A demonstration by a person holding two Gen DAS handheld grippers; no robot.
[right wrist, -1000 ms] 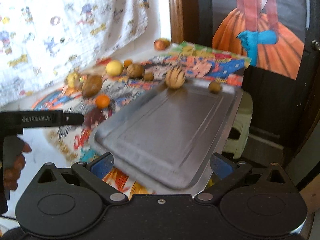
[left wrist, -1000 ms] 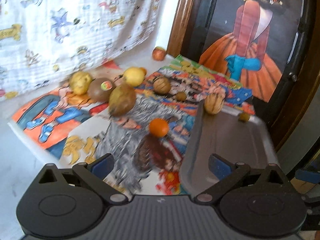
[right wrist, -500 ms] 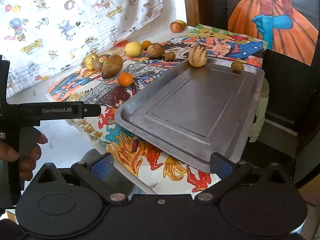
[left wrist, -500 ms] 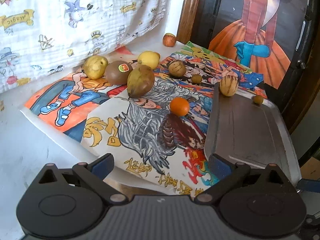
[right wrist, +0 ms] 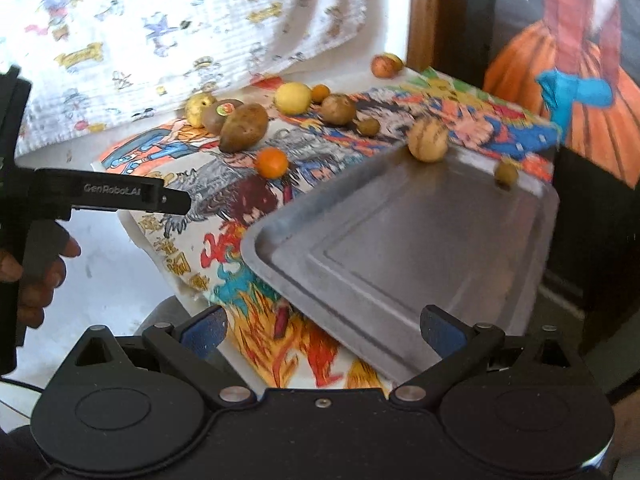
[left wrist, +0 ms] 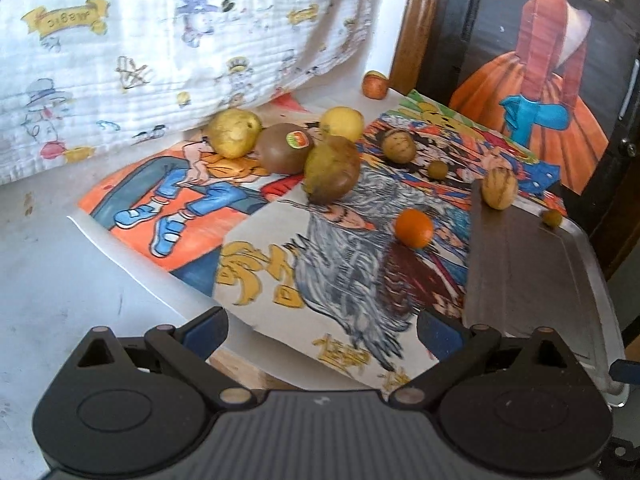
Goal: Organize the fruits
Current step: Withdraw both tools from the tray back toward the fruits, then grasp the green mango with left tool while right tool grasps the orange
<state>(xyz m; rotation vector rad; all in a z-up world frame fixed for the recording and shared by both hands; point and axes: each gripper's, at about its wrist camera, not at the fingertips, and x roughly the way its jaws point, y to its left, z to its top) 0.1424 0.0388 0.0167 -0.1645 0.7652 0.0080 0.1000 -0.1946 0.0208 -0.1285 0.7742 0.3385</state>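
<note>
Several fruits lie on colourful posters: a yellow pear (left wrist: 234, 133), a kiwi with a sticker (left wrist: 285, 148), a brown pear (left wrist: 332, 169), a lemon (left wrist: 342, 123), a small orange (left wrist: 414, 228) and an apple (left wrist: 375, 85) at the back. A striped melon (right wrist: 427, 139) and a small olive fruit (right wrist: 506, 173) sit at the far rim of the grey metal tray (right wrist: 420, 256). My left gripper (left wrist: 322, 326) is open and empty, short of the fruits. My right gripper (right wrist: 324, 326) is open and empty over the tray's near corner.
A cartoon-print cloth (left wrist: 160, 40) hangs behind the fruits. A wooden frame (left wrist: 412, 28) and a painting of a woman in an orange dress (left wrist: 552, 80) stand at the back right. The tray overhangs the table's right edge. The left gripper's body (right wrist: 100, 196) shows at the right wrist view's left.
Both grippers have pulled back and then eased forward again, so the fruits look closer than half a second ago. Both stay open. No fruit has moved.
</note>
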